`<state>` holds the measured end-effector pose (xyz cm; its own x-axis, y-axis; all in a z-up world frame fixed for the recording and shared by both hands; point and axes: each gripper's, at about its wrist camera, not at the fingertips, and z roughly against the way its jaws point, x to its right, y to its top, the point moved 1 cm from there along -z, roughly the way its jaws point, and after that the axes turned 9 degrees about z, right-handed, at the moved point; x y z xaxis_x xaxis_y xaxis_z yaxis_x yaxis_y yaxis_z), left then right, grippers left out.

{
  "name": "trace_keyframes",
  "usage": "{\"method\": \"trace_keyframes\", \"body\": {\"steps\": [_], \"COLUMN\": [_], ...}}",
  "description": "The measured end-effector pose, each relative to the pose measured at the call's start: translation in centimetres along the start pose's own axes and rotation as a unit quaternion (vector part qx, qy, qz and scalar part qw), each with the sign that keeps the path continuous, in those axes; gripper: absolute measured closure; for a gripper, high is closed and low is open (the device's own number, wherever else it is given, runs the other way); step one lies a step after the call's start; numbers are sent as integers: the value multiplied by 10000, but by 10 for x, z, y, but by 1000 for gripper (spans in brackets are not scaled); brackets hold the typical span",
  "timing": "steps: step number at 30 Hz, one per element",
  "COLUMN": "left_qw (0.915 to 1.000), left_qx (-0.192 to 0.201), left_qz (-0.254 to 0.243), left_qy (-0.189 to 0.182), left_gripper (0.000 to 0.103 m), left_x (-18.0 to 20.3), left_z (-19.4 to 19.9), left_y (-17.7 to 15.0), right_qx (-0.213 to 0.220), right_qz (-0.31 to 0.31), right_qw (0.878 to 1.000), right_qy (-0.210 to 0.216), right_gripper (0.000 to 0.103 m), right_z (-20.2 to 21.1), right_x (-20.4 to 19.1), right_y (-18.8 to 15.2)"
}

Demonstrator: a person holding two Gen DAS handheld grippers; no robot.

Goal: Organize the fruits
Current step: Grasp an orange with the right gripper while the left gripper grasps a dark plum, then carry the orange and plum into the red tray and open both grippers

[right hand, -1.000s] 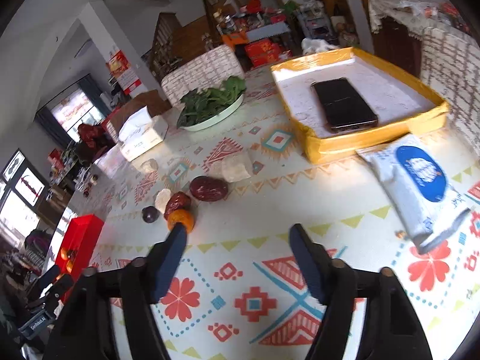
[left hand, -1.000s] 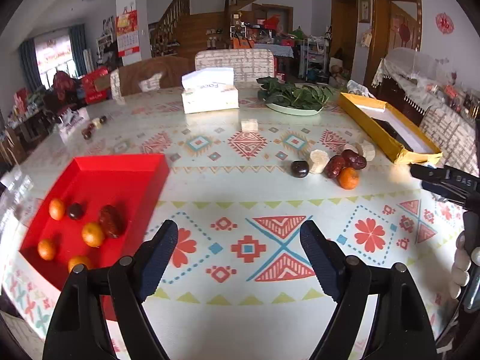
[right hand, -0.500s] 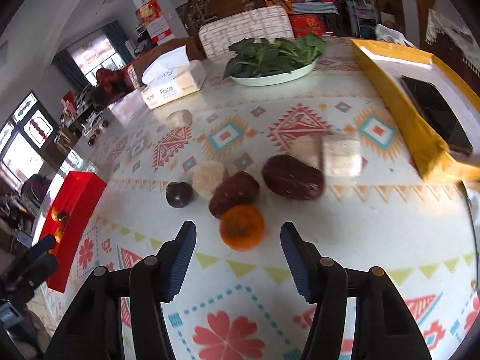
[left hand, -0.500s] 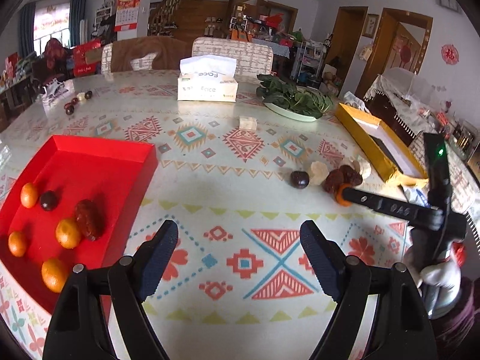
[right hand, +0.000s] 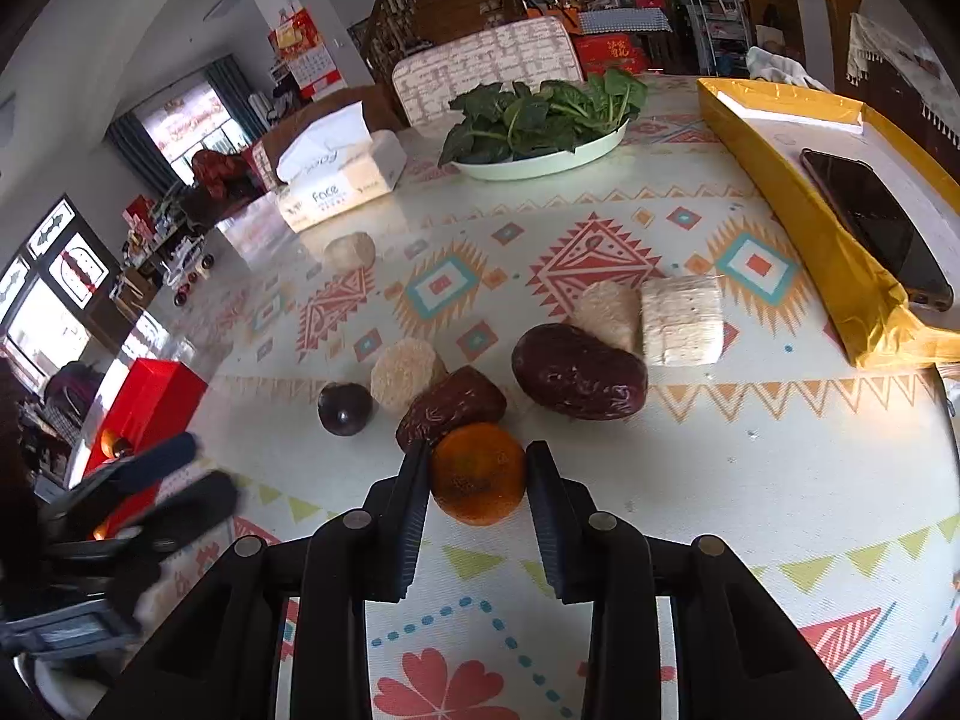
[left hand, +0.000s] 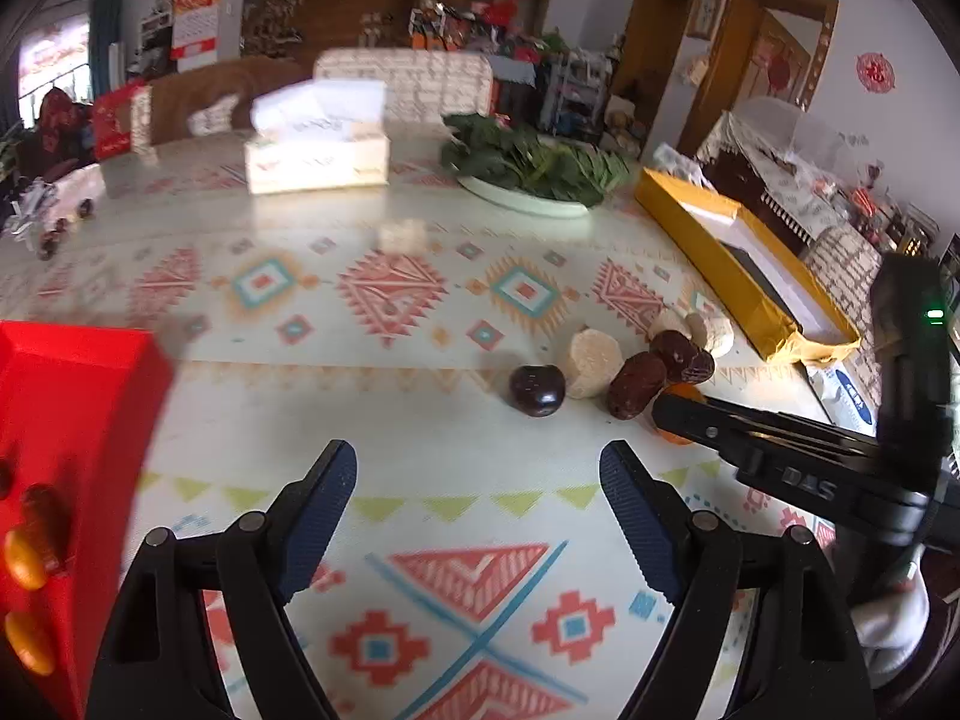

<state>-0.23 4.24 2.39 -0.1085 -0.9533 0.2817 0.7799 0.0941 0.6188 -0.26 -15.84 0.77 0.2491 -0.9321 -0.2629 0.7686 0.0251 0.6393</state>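
A small orange rests on the patterned tablecloth between the pads of my right gripper, whose jaws are closing and touch both of its sides. Just behind it lie two wrinkled red dates, a dark plum and pale round cakes. My left gripper hangs open and empty above bare cloth, short of the plum. The red tray at the left holds oranges and a date. From the left wrist view the right gripper hides most of the orange.
A tissue box and a plate of greens stand at the back. A yellow box with a phone in it runs along the right edge. A blue and white packet lies by its near end.
The right jaws have drawn in from wide apart to touch the orange. My left gripper has moved right toward the fruit cluster, so the red tray has slid to the view's left edge.
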Motion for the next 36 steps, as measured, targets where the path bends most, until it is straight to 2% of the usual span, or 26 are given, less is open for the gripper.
{"method": "trace_keyframes", "body": {"steps": [2, 6, 8, 13, 16, 18, 22, 26, 32, 36], "left_qw": [9999, 9992, 9986, 9973, 9971, 9974, 9978, 9989, 9991, 9980], "left_qx": [-100, -275, -362, -506, -461, -423, -438, -255, 68, 268], "left_qz": [-14, -128, -195, -351, -478, -493, -246, -213, 102, 401], "left_qy": [-130, -274, -333, -409, -372, -303, -439, -330, -398, -402], "left_gripper": [25, 46, 53, 63, 66, 77, 78, 78, 78, 78], "left_x": [5, 15, 19, 27, 31, 30, 21, 20, 8, -12], "left_z": [-14, -34, -44, -61, -63, -63, -62, -53, -16, 15], "left_y": [5, 12, 16, 21, 20, 19, 22, 24, 24, 17], "right_qx": [62, 122, 129, 127, 114, 115, 120, 153, 311, 638], "right_qz": [-60, -169, -190, -194, -202, -204, -205, -213, -225, -155], "right_qw": [10000, 9998, 9997, 9997, 9997, 9997, 9997, 9997, 9992, 9977], "right_qy": [21, 50, 50, 51, 55, 58, 39, 19, 65, 138], "right_gripper": [68, 68, 68, 68, 68, 67, 68, 68, 68, 68], "right_z": [4, 8, 9, 9, 8, 8, 7, 8, 15, 28], "right_x": [3, 8, 8, 8, 7, 7, 7, 8, 9, 3], "right_y": [0, 1, 2, 2, 2, 3, 2, 2, 2, 2]}}
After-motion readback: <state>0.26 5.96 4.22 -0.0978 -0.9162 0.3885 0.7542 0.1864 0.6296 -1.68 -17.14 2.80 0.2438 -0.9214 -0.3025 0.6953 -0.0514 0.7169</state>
